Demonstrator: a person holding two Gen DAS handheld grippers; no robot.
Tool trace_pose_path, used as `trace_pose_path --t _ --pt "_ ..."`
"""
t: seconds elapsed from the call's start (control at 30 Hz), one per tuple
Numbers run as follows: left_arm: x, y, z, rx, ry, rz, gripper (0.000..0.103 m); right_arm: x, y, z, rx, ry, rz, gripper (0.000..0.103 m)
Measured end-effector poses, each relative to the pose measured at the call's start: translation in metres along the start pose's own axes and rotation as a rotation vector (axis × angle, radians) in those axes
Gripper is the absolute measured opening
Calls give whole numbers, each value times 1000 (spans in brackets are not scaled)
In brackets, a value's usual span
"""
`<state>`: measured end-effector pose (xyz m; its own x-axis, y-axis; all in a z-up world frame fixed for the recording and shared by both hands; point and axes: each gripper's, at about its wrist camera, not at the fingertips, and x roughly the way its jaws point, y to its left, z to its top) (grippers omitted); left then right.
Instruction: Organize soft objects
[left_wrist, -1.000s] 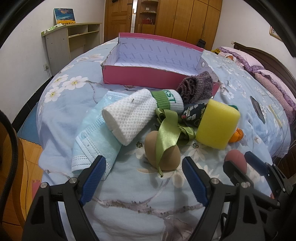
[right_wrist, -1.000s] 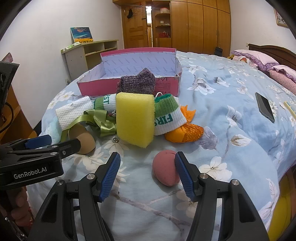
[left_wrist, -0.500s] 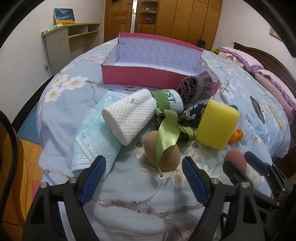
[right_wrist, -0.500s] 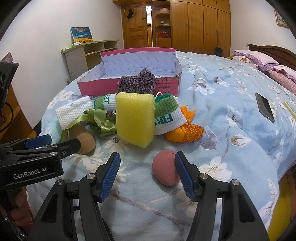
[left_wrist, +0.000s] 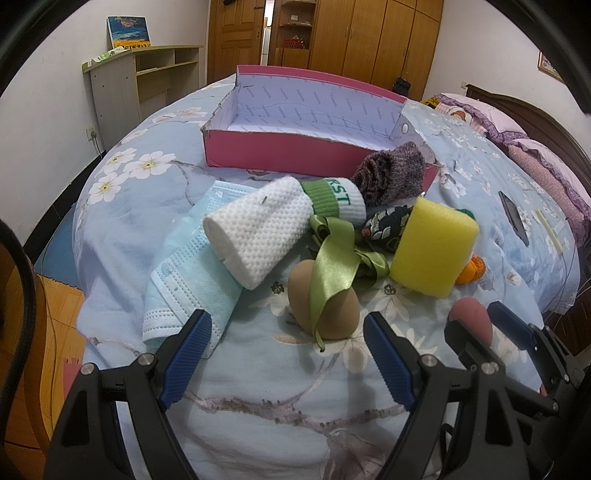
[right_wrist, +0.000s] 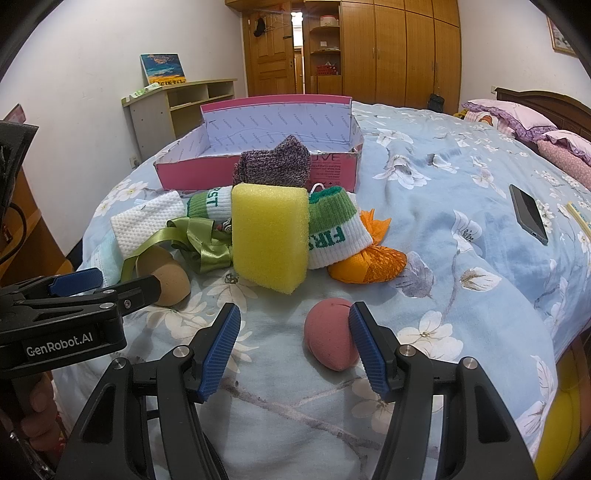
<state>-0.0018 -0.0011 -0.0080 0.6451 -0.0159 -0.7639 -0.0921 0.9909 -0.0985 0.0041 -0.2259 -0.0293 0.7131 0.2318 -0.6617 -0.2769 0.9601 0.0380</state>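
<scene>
A heap of soft things lies on the bed before a pink box (left_wrist: 273, 162) (right_wrist: 258, 177). In it are a yellow sponge (left_wrist: 432, 251) (right_wrist: 269, 240), a white sock (left_wrist: 258, 229), a blue face mask (left_wrist: 188, 280), a green ribbon (left_wrist: 332, 266), a purple knit sock (left_wrist: 391, 173) and an orange mesh pouf (right_wrist: 369, 262). My left gripper (left_wrist: 284, 350) is open just short of a tan egg-shaped sponge (left_wrist: 332, 306). A pink egg-shaped sponge (right_wrist: 330, 336) sits between the open fingers of my right gripper (right_wrist: 291, 343), against the right pad.
The floral blue bedspread (right_wrist: 461, 280) falls away at the near edge. A dark phone (right_wrist: 528, 214) lies to the right, pillows (right_wrist: 517, 118) beyond it. A shelf unit (left_wrist: 147, 81) and wooden wardrobes (right_wrist: 388, 48) line the far walls. A hand (right_wrist: 33, 410) grips the left tool.
</scene>
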Motion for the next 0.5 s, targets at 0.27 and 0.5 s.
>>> trace_pose_path --t 0.27,0.5 --pt "0 0 0 -1 -1 -1 88 0 0 0 -1 0 0 63" --pt "-1 -2 0 -9 -2 -10 88 0 0 0 -1 0 0 63"
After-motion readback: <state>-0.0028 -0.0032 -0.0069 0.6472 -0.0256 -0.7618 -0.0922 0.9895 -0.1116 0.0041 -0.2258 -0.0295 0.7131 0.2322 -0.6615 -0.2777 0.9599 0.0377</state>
